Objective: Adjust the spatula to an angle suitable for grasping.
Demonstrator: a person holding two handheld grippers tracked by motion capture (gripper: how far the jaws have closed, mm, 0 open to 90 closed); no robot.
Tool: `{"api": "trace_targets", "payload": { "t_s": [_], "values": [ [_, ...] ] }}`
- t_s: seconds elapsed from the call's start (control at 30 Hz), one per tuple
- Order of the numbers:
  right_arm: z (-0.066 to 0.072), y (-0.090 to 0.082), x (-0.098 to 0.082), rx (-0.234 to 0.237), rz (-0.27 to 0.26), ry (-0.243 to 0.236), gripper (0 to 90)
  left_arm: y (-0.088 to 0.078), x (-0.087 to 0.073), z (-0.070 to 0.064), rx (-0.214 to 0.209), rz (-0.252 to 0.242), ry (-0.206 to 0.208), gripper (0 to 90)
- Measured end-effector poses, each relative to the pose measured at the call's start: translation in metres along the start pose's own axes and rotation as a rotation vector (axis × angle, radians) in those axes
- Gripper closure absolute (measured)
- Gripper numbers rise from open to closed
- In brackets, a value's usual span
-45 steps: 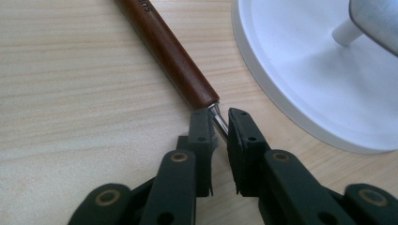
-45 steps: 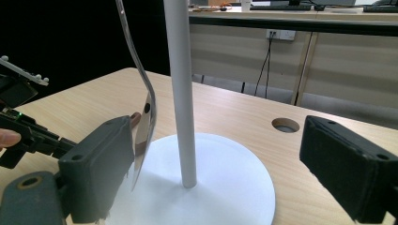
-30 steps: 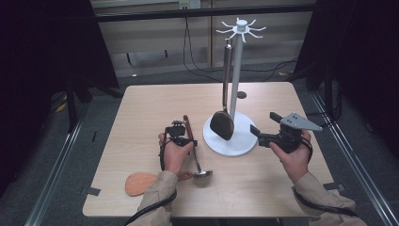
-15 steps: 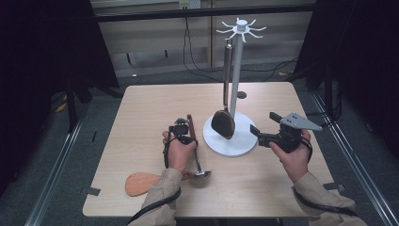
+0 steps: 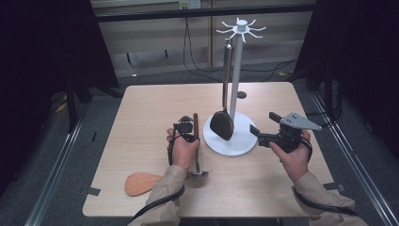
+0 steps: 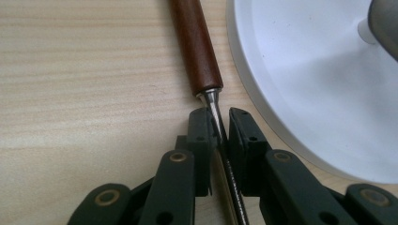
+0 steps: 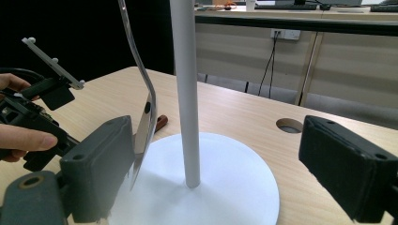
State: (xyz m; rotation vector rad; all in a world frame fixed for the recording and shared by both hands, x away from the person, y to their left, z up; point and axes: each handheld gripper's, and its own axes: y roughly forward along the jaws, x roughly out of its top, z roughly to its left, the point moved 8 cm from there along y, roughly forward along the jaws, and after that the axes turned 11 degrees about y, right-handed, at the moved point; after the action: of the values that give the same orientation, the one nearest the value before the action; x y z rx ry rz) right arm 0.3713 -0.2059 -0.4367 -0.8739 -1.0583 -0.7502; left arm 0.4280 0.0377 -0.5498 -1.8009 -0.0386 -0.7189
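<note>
left gripper (image 6: 219,123) just closing, clamping on metal neck of ladle (image 6: 213,101) below brown wooden handle | ladle lying flat on table (image 5: 141,113), just beside white stand base (image 5: 244,141) | right gripper (image 7: 216,187) hovering at stand, jaws wide apart, gripping nothing | spatula (image 5: 222,123) hanging on stand | wooden paddle (image 5: 141,182) lying near table's front edge

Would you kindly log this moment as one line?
left gripper: just closing on ladle shank | right gripper: open, facing rack | spatula: on table
</note>
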Motion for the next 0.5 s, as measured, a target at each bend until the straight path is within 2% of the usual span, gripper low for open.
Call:
{"api": "trace_targets", "payload": {
  "t_s": [0.03, 0.13, 0.2, 0.37, 0.5],
  "values": [
    [0.0000, 0.0000, 0.0001, 0.000, -0.001, 0.000, 10.3, 0.0000, -0.0002, -0.0005, -0.018, -0.003, -0.018, 79.7],
    [0.0004, 0.0001, -0.0003, 0.003, 0.001, 0.000, 10.5, -0.0004, -0.0009, 0.0014, -0.027, -0.004, -0.024, 80.0],
    [0.0004, 0.0003, -0.0005, 0.002, 0.003, 0.003, 10.5, -0.0004, -0.0006, 0.0025, -0.021, -0.004, -0.019, 80.2],
    [0.0006, 0.0005, -0.0002, 0.007, 0.001, -0.002, 10.6, 0.0006, 0.0026, 0.0059, -0.017, -0.004, -0.039, 81.5],
    [0.0005, 0.0008, -0.0003, 0.004, 0.000, 0.001, 10.6, 0.0021, 0.0049, 0.0067, 0.000, -0.005, -0.023, 81.2]
  ]
}}
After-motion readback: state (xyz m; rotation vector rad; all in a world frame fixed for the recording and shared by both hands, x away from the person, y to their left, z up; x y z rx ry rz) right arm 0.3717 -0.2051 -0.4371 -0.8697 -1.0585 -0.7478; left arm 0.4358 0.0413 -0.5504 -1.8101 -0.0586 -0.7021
